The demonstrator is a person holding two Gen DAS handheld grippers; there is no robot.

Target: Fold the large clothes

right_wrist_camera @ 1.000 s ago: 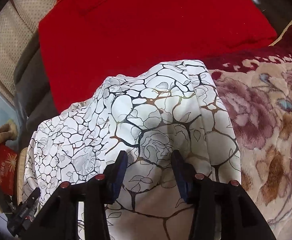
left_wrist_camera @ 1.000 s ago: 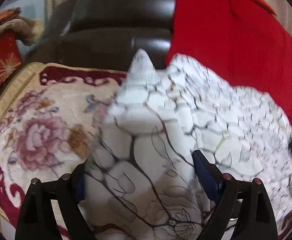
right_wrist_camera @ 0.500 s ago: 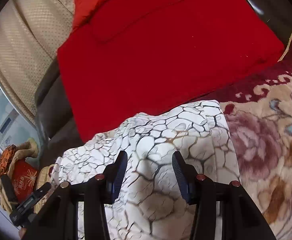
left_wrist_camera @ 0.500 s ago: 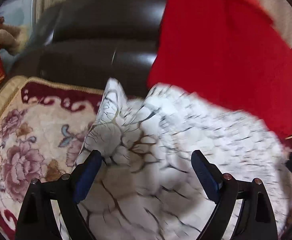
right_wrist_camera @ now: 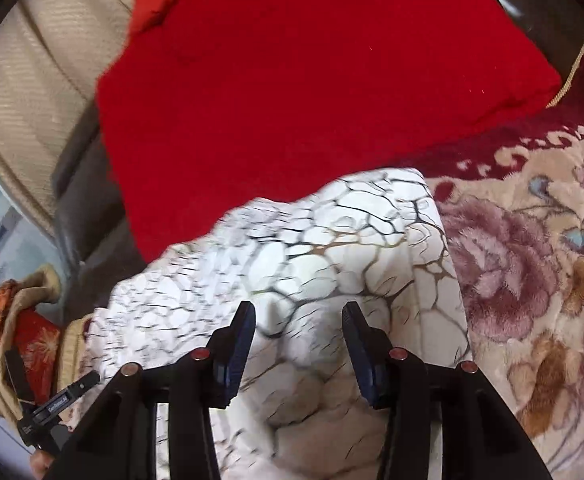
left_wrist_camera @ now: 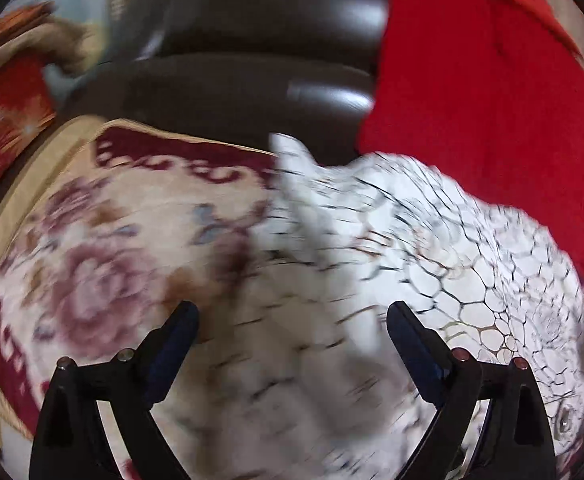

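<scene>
Left wrist view shows my left fingers (left_wrist_camera: 292, 336) spread wide, apparently gripping nothing, my right fingers (right_wrist_camera: 297, 332) half-open astride the crackle-patterned white garment (right_wrist_camera: 331, 248), which lies on a floral blanket (right_wrist_camera: 531, 280) beside a red cloth (right_wrist_camera: 311, 80) draped on a dark leather sofa (left_wrist_camera: 252, 60).

Both wrist views look steeply down, close over the white garment (left_wrist_camera: 431, 264) (right_wrist_camera: 331, 248) on the floral blanket (left_wrist_camera: 104, 248) (right_wrist_camera: 531, 280), sharing both

Garment (right_wrist_camera: 331, 248) on blanket (right_wrist_camera: 531, 280); cloth (right_wrist_camera: 311, 80) behind garment, draped over sofa (left_wrist_camera: 252, 80).
</scene>
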